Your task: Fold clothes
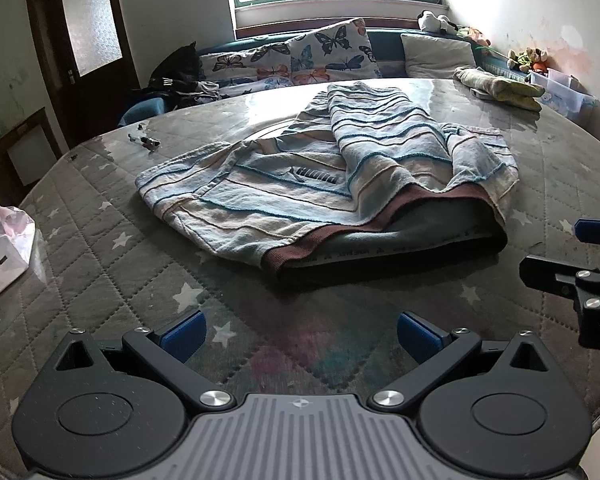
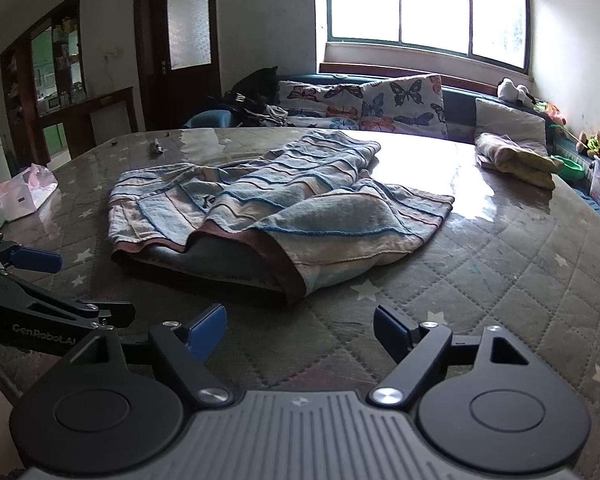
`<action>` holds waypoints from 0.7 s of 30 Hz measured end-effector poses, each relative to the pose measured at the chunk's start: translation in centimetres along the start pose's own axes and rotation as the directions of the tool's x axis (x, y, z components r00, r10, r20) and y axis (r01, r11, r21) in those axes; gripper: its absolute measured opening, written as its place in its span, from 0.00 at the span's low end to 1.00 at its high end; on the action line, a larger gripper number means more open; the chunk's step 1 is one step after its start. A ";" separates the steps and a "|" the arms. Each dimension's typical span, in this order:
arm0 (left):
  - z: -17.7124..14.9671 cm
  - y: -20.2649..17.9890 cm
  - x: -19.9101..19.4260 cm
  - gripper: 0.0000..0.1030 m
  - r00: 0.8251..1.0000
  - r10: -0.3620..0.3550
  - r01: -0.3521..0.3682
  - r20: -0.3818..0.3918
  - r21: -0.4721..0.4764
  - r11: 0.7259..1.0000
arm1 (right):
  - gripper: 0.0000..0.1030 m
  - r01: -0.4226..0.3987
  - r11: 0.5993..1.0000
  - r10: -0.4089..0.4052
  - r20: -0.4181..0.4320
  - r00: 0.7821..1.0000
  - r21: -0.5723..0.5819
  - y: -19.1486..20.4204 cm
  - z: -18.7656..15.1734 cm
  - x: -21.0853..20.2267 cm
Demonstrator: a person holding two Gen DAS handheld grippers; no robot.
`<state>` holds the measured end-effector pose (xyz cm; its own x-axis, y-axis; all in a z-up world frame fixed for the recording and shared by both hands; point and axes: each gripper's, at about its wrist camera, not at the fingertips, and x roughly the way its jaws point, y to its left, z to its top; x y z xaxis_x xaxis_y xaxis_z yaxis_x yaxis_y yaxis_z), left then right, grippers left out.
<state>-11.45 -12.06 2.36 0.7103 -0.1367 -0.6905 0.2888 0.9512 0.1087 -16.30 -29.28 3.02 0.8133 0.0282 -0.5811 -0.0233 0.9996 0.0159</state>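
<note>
Both pairs of fingers are standing open and empty over the quilted mattress [image 1: 100, 240], the left gripper [image 1: 298, 330] and the right gripper [image 2: 300, 330] side by side. Straight ahead of the fingers, not touching them, the striped sweater [image 1: 320, 184] is lying rumpled, its long axis running away from them, the brown hem [image 1: 380, 232] facing them. The left fingers are lining up with the hem's left part, the right with its right corner. Sleeves and collar are lying folded under or beyond, hard to make out. Farther off, a folded cloth [image 2: 516, 158] is resting.
</note>
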 end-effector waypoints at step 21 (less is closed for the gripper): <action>-0.5 -0.5 -0.2 1.00 1.000 0.004 -0.004 -0.011 -0.005 1.000 | 0.76 -0.030 0.999 0.030 -0.001 1.000 -0.017 0.4 -0.1 0.1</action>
<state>-12.08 -12.37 2.12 0.7043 -0.1299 -0.6979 0.2827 0.9531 0.1080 -16.33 -28.87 2.88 0.8117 0.0583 -0.5812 -0.0574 0.9981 0.0200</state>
